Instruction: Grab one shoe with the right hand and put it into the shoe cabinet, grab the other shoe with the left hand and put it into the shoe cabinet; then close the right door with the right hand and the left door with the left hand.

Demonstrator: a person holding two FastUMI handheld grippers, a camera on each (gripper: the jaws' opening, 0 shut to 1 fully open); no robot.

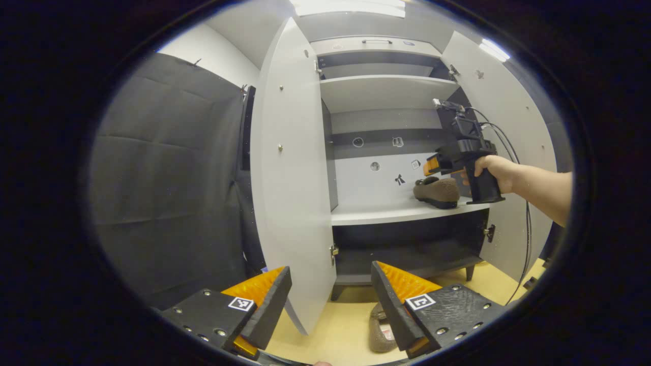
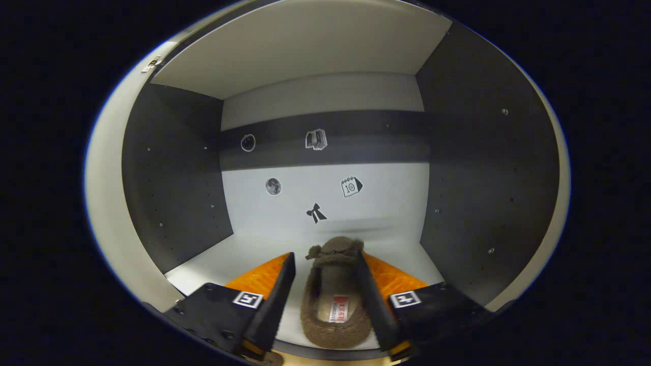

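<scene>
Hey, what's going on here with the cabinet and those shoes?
A person is loading a pair of fuzzy brown slippers into an open white shoe cabinet. The right gripper, open, straddles one fuzzy brown slipper resting on the middle shelf. The left gripper is open and holds nothing, above the second slipper on the yellowish floor. Both doors are open.

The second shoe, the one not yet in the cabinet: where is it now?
In the left gripper view, the second shoe lies on the floor before the cabinet, beside the left gripper's right-hand finger.
</scene>
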